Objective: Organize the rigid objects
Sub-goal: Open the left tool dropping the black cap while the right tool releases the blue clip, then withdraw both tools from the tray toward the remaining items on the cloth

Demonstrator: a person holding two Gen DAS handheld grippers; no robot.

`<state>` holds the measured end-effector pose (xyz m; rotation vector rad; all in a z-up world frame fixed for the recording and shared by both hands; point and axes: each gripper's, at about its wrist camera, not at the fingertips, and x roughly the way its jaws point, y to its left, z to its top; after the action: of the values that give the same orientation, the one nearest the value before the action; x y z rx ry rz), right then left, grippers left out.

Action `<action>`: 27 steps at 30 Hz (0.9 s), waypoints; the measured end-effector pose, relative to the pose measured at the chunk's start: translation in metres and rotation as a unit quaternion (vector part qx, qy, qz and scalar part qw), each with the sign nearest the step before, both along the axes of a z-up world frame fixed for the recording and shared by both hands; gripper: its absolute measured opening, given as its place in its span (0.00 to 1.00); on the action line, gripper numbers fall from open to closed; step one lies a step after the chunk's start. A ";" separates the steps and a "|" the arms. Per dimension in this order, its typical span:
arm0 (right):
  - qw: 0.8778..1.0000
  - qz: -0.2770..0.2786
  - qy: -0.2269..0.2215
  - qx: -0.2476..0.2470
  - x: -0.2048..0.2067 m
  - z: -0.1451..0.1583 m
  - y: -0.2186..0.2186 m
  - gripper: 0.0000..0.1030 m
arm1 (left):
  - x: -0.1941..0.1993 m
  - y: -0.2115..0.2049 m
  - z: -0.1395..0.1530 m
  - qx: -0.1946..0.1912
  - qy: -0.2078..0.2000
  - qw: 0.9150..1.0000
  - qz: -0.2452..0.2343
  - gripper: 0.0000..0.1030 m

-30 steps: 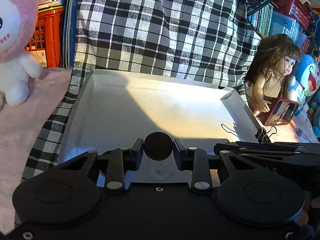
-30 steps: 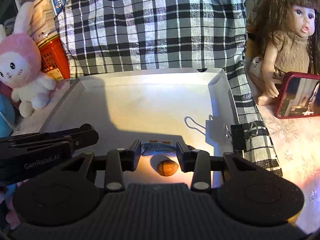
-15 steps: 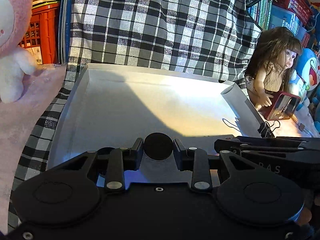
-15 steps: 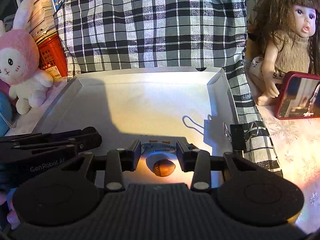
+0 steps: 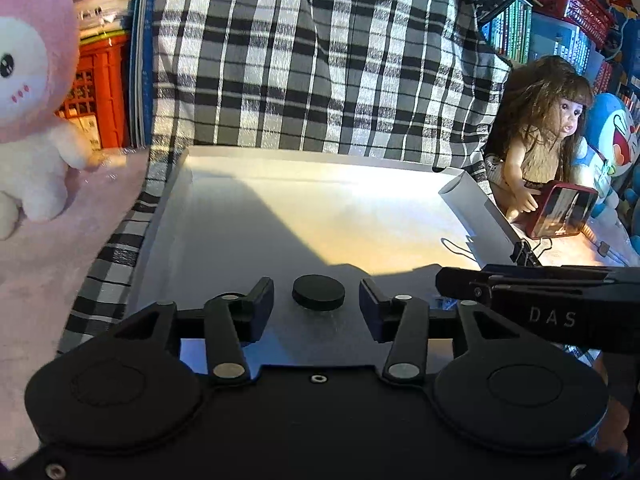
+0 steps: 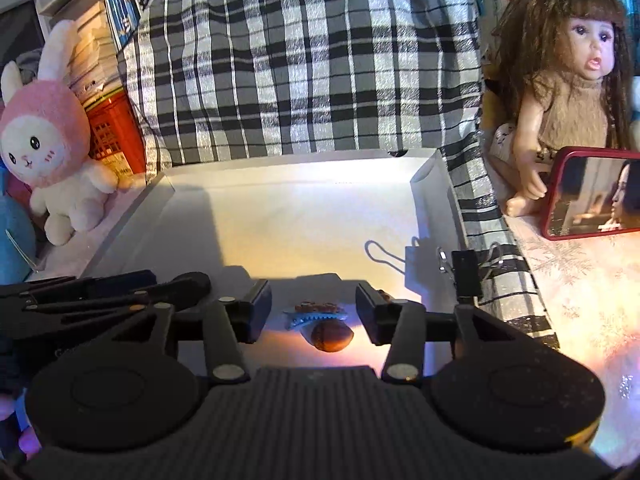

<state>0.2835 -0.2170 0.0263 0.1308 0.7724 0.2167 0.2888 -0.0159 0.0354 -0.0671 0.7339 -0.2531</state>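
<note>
Near the front edge of the white tray (image 5: 248,216), a black disc (image 5: 318,292) lies flat on the floor between the fingers of the left gripper (image 5: 317,307), whose jaws are opening and stand clear of it on both sides, holding nothing. It looks like a small, stiff, light puck with a smooth rim, so I would expect it to slide on the slick tray floor if nudged; the sensible hold is across its rim, fingers low, since its top gives nothing to pinch. Just to its right in the same tray the right gripper (image 6: 314,312) is also opening, with a brown nut (image 6: 332,336) and a small blue toothed piece (image 6: 314,316) lying loose between its fingers, neither pressed by a pad. The nut seems hard and rounded, likely to roll, best taken across its middle; the blue piece looks thin and light, and what it is I cannot tell. Both grippers sit close side by side at the tray's front, so each could crowd the other. A binder clip (image 6: 466,272) grips the tray's right wall and its wire loops could catch a finger. Beyond the tray's far wall hangs a checked cloth (image 5: 320,60); left of the tray sits a plush rabbit (image 6: 52,136), right of it a doll (image 6: 572,92) and a phone (image 6: 592,192), all well apart from the work.
</note>
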 end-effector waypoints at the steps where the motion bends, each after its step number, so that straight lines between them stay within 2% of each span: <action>1: 1.000 -0.002 -0.003 -0.001 -0.002 0.002 -0.001 0.64 | -0.003 0.000 0.003 0.002 -0.003 1.000 -0.001 0.48; 8: 1.000 -0.007 -0.031 -0.003 -0.017 0.016 -0.008 0.70 | -0.029 0.004 0.022 0.015 -0.037 0.999 -0.003 0.63; 12: 0.999 -0.003 -0.050 -0.003 -0.032 0.025 -0.011 0.75 | -0.046 0.003 0.029 0.046 -0.049 0.998 0.011 0.65; 18: 0.997 0.003 -0.070 -0.012 -0.057 0.031 -0.012 0.78 | -0.074 0.009 0.034 0.032 -0.057 0.998 0.017 0.68; 27: 0.995 0.019 -0.098 -0.018 -0.102 0.038 -0.013 0.81 | -0.123 0.005 0.038 0.056 -0.078 0.995 0.013 0.71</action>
<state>0.1814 -0.2304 0.0641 0.0605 0.5829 0.2470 0.1654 -0.0114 0.0738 0.0488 0.5906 -0.1895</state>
